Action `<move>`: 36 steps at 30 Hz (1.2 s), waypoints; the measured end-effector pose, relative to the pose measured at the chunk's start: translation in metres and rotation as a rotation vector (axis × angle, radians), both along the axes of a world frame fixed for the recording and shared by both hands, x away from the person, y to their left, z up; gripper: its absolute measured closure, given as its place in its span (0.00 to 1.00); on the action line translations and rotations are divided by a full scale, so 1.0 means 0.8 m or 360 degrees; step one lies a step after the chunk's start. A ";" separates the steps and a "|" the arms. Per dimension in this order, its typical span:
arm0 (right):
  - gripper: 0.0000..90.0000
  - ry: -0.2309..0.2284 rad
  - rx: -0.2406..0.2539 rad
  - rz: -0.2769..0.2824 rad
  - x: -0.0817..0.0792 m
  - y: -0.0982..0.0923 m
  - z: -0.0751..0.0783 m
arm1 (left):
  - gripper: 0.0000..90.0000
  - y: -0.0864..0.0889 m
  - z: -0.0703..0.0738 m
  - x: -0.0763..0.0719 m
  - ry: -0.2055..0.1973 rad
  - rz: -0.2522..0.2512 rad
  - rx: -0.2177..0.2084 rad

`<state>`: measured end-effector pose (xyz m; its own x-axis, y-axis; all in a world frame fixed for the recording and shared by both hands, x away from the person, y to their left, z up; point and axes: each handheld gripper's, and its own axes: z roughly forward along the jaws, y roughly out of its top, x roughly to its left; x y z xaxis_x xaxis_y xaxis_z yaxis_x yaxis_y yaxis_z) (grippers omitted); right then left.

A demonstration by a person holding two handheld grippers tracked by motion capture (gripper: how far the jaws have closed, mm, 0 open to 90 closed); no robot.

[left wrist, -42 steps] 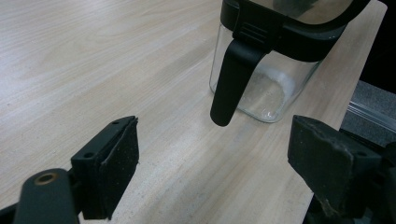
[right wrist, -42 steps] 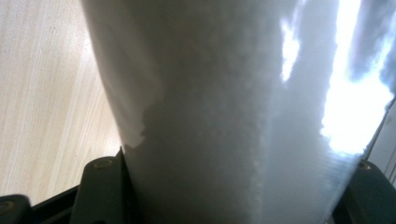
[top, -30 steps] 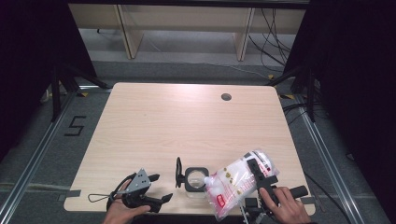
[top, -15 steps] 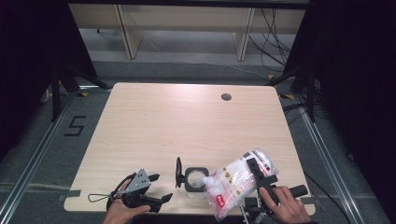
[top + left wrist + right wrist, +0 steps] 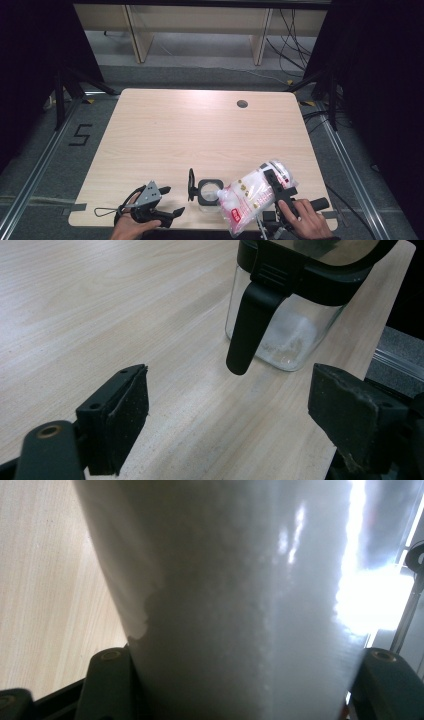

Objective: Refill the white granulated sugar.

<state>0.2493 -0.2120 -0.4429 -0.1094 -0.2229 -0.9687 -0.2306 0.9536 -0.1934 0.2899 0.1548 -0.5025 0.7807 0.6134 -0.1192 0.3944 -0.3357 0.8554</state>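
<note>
1. My right gripper (image 5: 274, 184) clamps the bag of white granules (image 5: 252, 195), lower right of frame, long axis tilted down-left.
2. Its low corner hangs just right of the open glass jar (image 5: 209, 194), bottom centre.
3. My left gripper (image 5: 167, 202), jaws wide and empty, sits left of the jar.

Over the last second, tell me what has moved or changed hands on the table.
Nothing has visibly changed. The right gripper still clamps the bag of white granules, tilted over the open glass jar. The left gripper still rests open on the table beside the jar, holding nothing, and the jar's lid stays flipped up.
</note>
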 end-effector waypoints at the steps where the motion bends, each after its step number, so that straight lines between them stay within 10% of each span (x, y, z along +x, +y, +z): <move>1: 0.43 -0.0031 -0.0013 0.0036 0.002 0.000 0.001 | 0.18 0.000 0.000 0.000 0.0001 -0.0002 -0.0006; 36: 0.43 -0.0007 -0.0027 0.0044 0.012 0.006 0.014 | 0.18 0.001 0.000 0.002 -0.0015 -0.0018 0.0007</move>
<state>0.2592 -0.2075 -0.4319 -0.0987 -0.2425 -0.9651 -0.2561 0.9434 -0.2108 0.2912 0.1554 -0.5024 0.7886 0.6052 -0.1090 0.3825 -0.3440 0.8575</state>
